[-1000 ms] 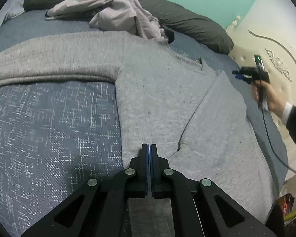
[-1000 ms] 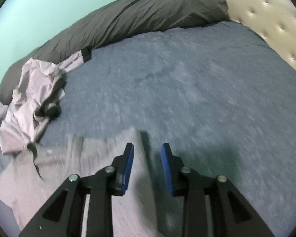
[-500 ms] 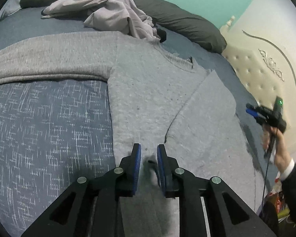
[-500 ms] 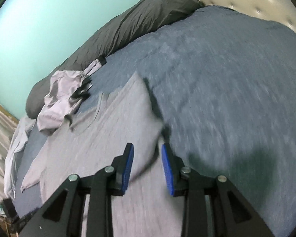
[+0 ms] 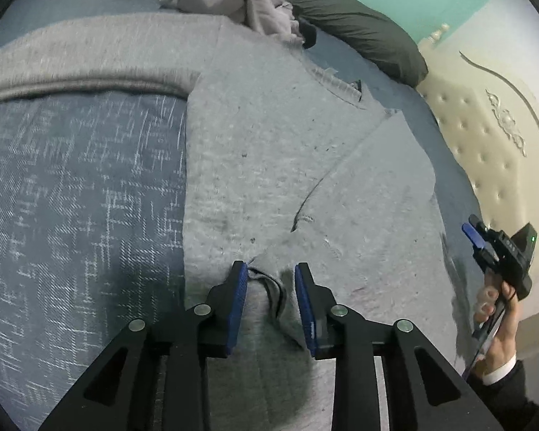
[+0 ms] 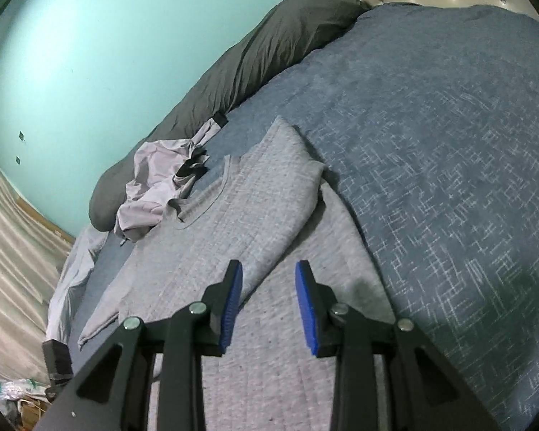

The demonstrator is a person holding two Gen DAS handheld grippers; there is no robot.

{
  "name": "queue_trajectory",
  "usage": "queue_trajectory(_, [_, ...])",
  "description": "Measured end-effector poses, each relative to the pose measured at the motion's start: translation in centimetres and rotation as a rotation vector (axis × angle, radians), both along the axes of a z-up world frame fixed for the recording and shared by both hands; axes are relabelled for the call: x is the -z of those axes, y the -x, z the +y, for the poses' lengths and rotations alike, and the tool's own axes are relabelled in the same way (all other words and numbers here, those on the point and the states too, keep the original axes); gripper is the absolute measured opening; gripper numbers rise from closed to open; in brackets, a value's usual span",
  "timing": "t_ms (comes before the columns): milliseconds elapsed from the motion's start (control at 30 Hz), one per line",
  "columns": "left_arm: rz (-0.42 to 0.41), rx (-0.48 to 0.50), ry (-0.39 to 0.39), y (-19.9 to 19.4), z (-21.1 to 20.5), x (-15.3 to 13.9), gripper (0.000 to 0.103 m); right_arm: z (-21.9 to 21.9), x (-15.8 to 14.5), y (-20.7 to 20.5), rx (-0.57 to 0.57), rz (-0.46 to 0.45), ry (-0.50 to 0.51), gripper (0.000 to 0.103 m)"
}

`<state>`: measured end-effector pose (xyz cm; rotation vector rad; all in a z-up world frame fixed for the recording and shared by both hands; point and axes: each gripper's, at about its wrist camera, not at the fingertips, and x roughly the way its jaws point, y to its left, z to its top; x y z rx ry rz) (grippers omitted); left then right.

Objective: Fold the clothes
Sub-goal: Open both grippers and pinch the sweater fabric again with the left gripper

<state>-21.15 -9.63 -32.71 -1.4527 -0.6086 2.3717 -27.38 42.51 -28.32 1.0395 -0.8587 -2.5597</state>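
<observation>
On the bed (image 5: 72, 186), the grey sweater (image 5: 255, 165) lay flat, one sleeve folded in; the left hand-held gripper (image 5: 271, 273), jaws just opened, straddled its cuff unpinched, the right hand-held gripper (image 6: 268, 273) hovered part-open, empty; smoothing should come next.

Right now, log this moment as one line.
stage: right sleeve folded across grey sweater | left gripper: just opened, cuff loose between jaws | right gripper: open, empty | left sleeve: still spread
</observation>
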Motion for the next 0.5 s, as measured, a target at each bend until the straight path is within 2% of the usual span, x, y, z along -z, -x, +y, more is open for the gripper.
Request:
queue_trajectory(67, [-0.008,-0.007,-0.014,-0.1,0.2,0.2,0.029,0.2,0.4,-0.1,0.003,-0.003,0.004,0.031])
queue_trajectory(133, [-0.015,-0.009,-0.029,-0.1,0.4,0.4,0.017,0.5,1.0,-0.1,0.008,-0.017,0.01,0.031])
queue_trajectory(200, [-0.019,-0.007,-0.021,-0.1,0.8,0.5,0.01,0.8,1.5,-0.2,0.019,-0.031,0.029,0.031])
queue_trajectory(333, [-0.005,-0.007,-0.002,-0.4,1.1,-0.2,0.006,1.2,1.9,-0.1,0.031,-0.038,0.049,0.031])
queue_trajectory(500, [0.065,0.008,0.012,-1.9,1.0,-3.6,0.005,1.1,1.6,-0.3,0.024,-0.022,0.051,0.031])
